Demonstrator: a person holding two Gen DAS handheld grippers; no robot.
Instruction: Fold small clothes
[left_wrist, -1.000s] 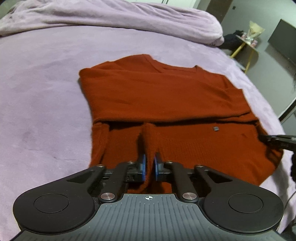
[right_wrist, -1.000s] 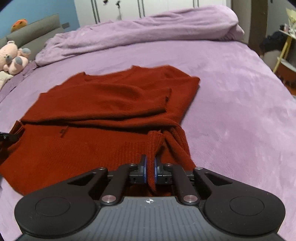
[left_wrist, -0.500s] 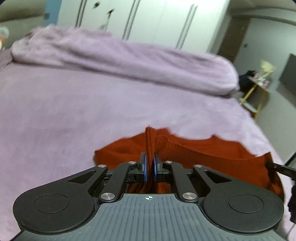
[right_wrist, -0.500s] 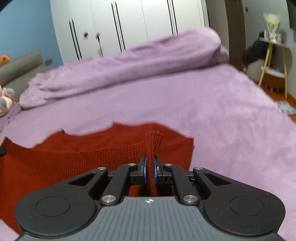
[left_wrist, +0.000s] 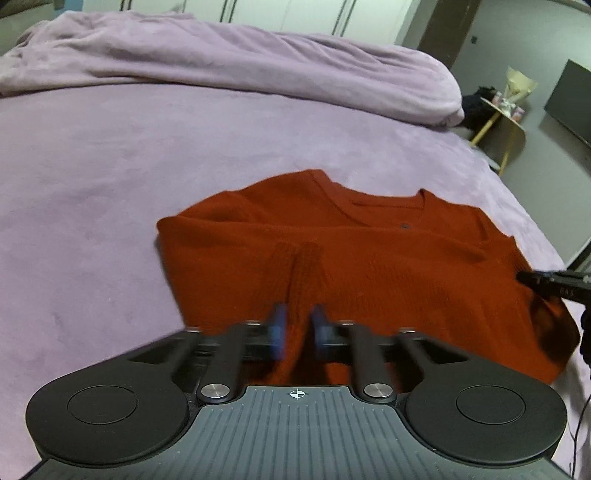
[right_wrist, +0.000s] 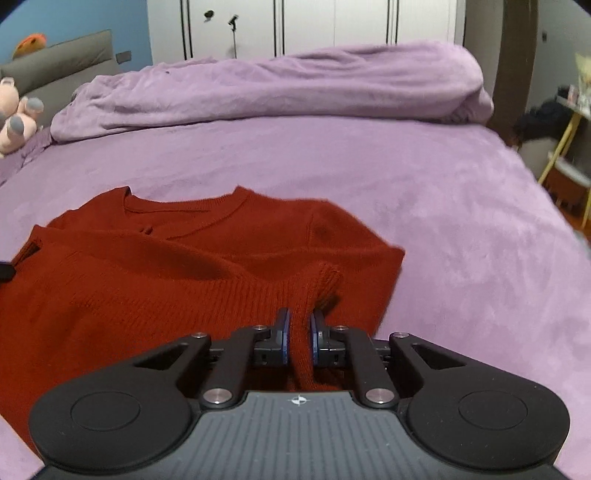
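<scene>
Only right view shows plush toy; both jaws pinch sweater hem.

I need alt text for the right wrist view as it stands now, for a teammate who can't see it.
The right gripper pinches a ribbed hem fold of a rust-red sweater between its blue-padded fingers, the sweater lying on a purple bedspread. Beyond lie a bunched purple blanket, white wardrobe doors and a plush toy at far left.
</scene>
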